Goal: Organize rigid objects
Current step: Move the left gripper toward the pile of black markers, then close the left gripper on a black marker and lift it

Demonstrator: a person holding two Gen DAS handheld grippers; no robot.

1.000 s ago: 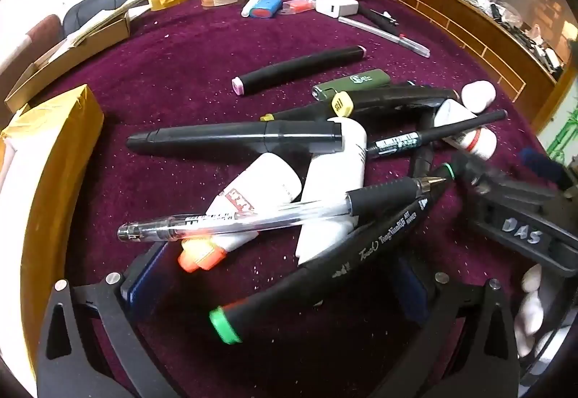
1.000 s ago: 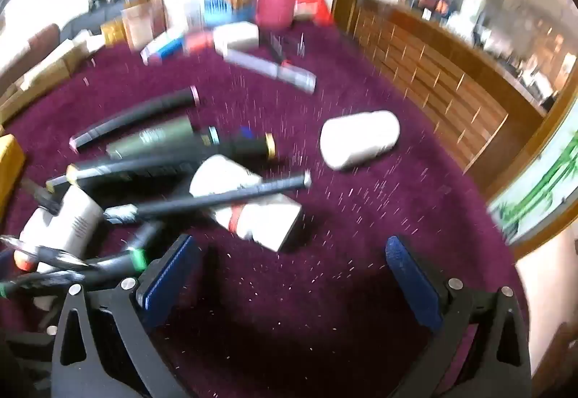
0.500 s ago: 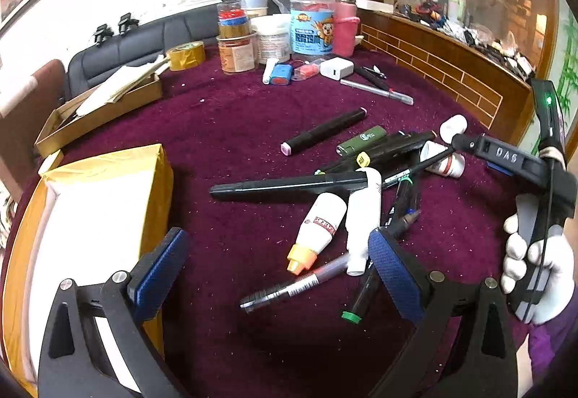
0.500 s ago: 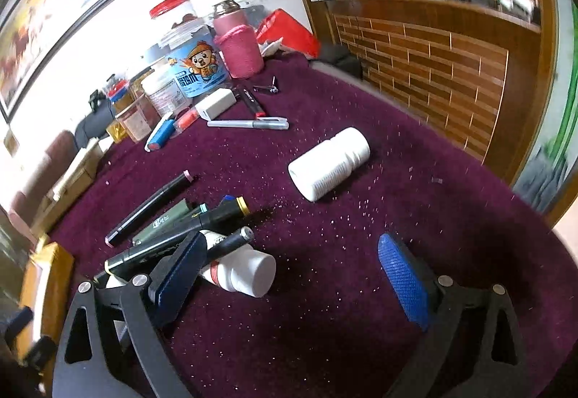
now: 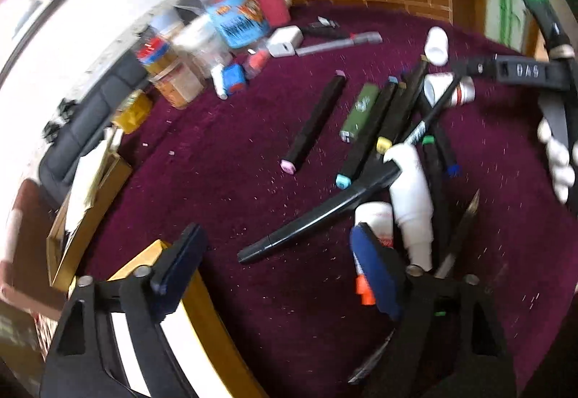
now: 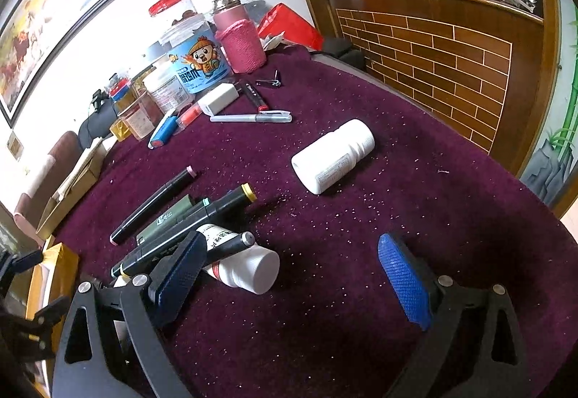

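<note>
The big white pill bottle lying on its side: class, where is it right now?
In the right wrist view the white pill bottle lies alone on the purple cloth, right of the marker pile and beyond the silver pen.

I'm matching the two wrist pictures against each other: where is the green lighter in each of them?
Left wrist: the green lighter lies right of center, between the pink-capped marker and the marker pile.
Right wrist: it sits lower left, mostly hidden by a marker across it.
Shared landmark: the pink-capped marker lies beside it in both views.
</note>
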